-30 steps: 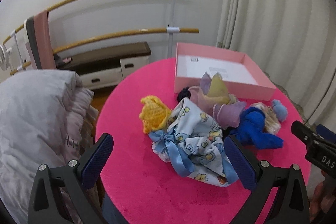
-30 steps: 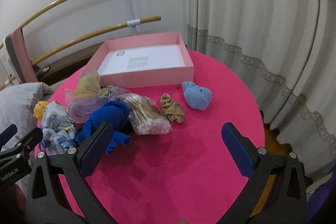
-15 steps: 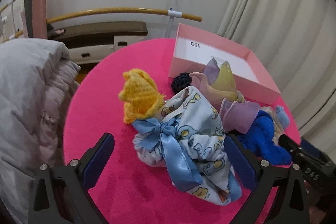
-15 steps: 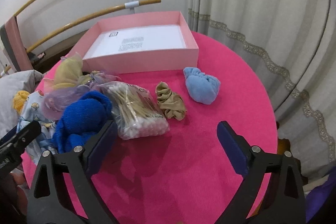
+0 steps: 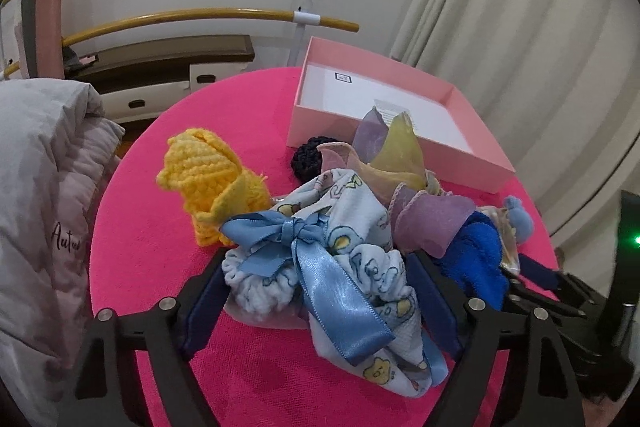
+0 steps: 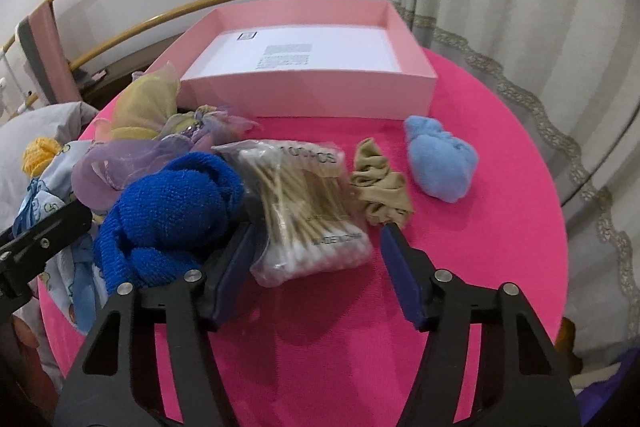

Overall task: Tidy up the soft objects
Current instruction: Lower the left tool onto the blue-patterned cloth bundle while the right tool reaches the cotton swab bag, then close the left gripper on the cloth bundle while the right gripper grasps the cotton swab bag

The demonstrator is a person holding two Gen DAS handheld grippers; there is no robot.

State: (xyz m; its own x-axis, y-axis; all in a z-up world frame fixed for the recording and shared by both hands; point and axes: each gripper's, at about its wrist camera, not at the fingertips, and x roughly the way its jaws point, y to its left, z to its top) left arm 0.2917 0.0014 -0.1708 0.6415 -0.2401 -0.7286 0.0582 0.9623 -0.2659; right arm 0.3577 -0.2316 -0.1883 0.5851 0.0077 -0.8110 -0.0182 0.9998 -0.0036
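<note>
On the round pink table (image 5: pixel 152 227) lies a pile of soft things. My left gripper (image 5: pixel 316 291) is open, its jaws on either side of a light-blue printed cloth with a satin bow (image 5: pixel 340 247). A yellow knitted piece (image 5: pixel 212 171), a black scrunchie (image 5: pixel 308 157) and sheer purple-yellow fabric (image 5: pixel 396 163) lie beyond it. My right gripper (image 6: pixel 316 259) is open around the near end of a clear bag of cotton swabs (image 6: pixel 304 203). A dark-blue knitted cloth (image 6: pixel 172 211) touches its left finger. A tan sock (image 6: pixel 380 187) and a light-blue bundle (image 6: pixel 440 163) lie to the right.
An open pink box (image 6: pixel 312 83) with a white bottom stands at the table's far side (image 5: pixel 392 131). A grey-white duvet (image 5: pixel 40 187) lies left of the table. Curtains (image 6: pixel 540 7) hang at the right. Wooden rails (image 5: pixel 220 15) run along the back wall.
Both grippers have moved forward and down to the pile. The left jaws now flank the blue printed cloth; the right jaws now flank the cotton-swab bag and have narrowed.
</note>
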